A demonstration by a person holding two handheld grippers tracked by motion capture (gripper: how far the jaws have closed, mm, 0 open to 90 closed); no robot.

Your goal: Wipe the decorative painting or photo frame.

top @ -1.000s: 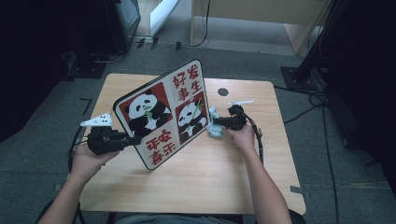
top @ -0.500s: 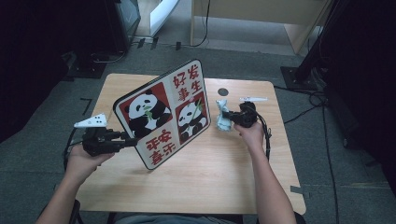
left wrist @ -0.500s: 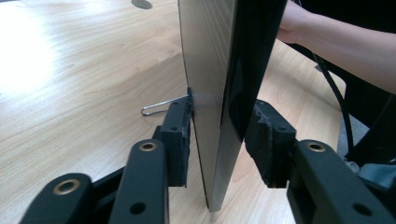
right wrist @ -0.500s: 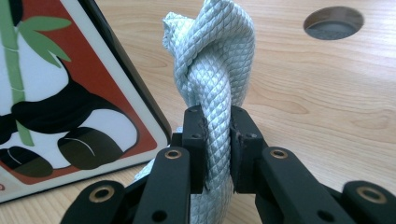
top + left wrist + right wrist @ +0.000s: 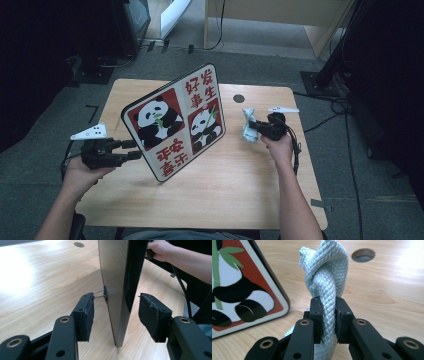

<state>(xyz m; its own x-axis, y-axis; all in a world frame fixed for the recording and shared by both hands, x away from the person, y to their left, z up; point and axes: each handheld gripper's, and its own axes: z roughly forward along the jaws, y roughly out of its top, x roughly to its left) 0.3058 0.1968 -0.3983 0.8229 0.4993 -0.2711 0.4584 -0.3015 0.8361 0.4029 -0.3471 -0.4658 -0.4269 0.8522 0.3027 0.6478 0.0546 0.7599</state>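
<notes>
1. High view: square white-bordered panda picture board with red panels and Chinese characters [image 5: 175,127] standing tilted on its lower corner, centre of light wooden table [image 5: 215,200].
2. Left gripper [image 5: 131,150] at 9 o'clock of the board, level, jaws straddling the board's left edge. Held by left hand [image 5: 82,172].
3. Right gripper [image 5: 252,131] at 3 o'clock of the board, apart from it, clamped on pale blue-green woven cloth twisted like rope [image 5: 248,126]. Held by right hand [image 5: 280,147]. Round cable hole [image 5: 238,98] in the tabletop at 12 o'clock of the cloth.
4. Left gripper view: left gripper [image 5: 116,313] jaws just been opening; board edge [image 5: 117,290] upright between them, pads clear of both faces, gap each side. Small metal wire hanger [image 5: 100,293] on the grey back, near the left-hand pad. Board's bottom corner on the table.
5. Right gripper view: right gripper [image 5: 328,320] closed tight on the cloth [image 5: 324,277], pads pressing both sides; cloth rising upright above the jaws, looped at the top. Panda board [image 5: 244,285] at 9 o'clock, hole [image 5: 363,255] at 1 o'clock.
</notes>
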